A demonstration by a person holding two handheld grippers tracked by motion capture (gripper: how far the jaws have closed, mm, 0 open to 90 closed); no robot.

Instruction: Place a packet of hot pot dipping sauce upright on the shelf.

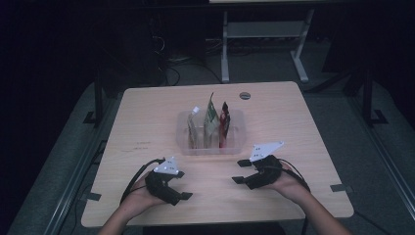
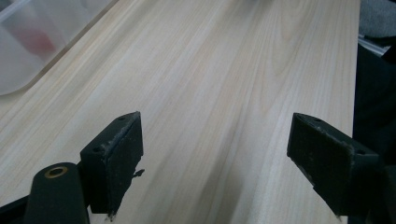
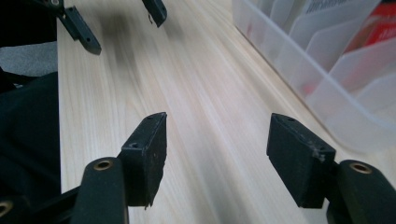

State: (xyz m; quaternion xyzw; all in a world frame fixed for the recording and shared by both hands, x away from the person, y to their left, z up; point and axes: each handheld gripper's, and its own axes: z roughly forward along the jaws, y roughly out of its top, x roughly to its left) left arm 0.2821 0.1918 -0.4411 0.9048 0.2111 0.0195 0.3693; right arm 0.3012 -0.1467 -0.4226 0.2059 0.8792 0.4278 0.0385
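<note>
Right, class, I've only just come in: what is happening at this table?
A person sits at a wooden table with a two-jaw tool in each hand. The left tool and the right tool both rest low over the near part of the table, jaws open, with nothing between them. Farther back stands a clear plastic bin with dividers, holding a few upright packets. Neither tool touches the bin or the packets.

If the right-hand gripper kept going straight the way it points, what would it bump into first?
Probably the left gripper, which lies ahead across bare table. The right gripper is open and holds nothing; the clear bin lies off to its side.
</note>
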